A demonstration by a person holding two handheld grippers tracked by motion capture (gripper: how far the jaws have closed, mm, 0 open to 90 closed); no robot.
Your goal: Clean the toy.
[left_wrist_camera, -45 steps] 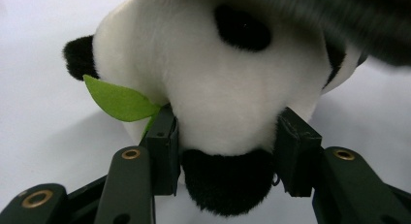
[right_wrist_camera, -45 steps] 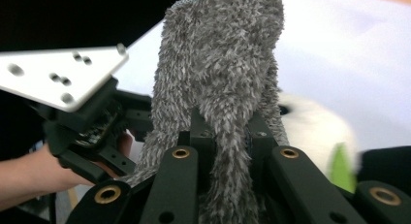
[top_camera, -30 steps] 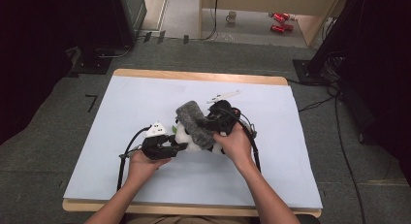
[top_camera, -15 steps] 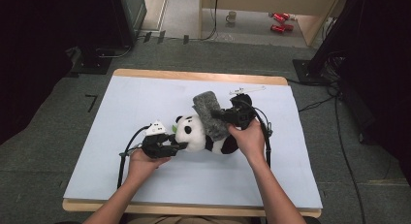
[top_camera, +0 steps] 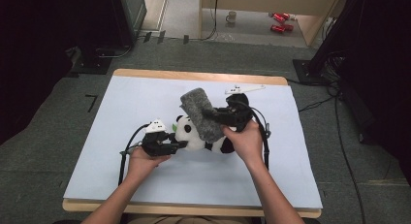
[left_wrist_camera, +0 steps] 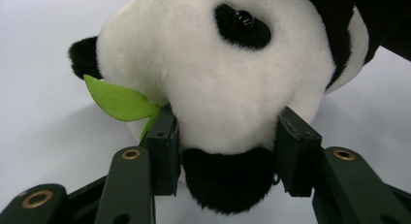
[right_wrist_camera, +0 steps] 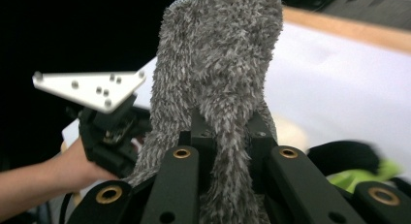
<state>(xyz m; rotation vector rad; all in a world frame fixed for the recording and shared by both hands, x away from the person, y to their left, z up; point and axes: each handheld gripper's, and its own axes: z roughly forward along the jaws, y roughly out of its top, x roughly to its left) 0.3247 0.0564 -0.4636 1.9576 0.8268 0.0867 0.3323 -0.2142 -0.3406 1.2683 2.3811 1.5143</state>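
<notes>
- The left gripper (top_camera: 180,144), nearest the person at about 7 o'clock from the table's middle, has its jaws clamped on the muzzle of the plush panda (left_wrist_camera: 218,88), one pad on each side; a green felt leaf (left_wrist_camera: 118,100) sticks out beside one pad.
- The panda lies on its side on the white table cover (top_camera: 121,175), just past that gripper, near the middle.
- The right gripper (top_camera: 213,115), at 2 o'clock from the panda's head, has its jaws pinched tight on a fuzzy grey cloth (right_wrist_camera: 218,78), which stands up from them and drapes over the panda's body.
- Risk, as I judge it: the soft muzzle could squeeze out of the left pads if the cloth drags on the toy, or the cloth could slip from its narrow pinch.
- Farther off at 12 o'clock, on the floor beyond the table: a mug (top_camera: 232,16) and red cans (top_camera: 280,21); nothing blocks the work.
</notes>
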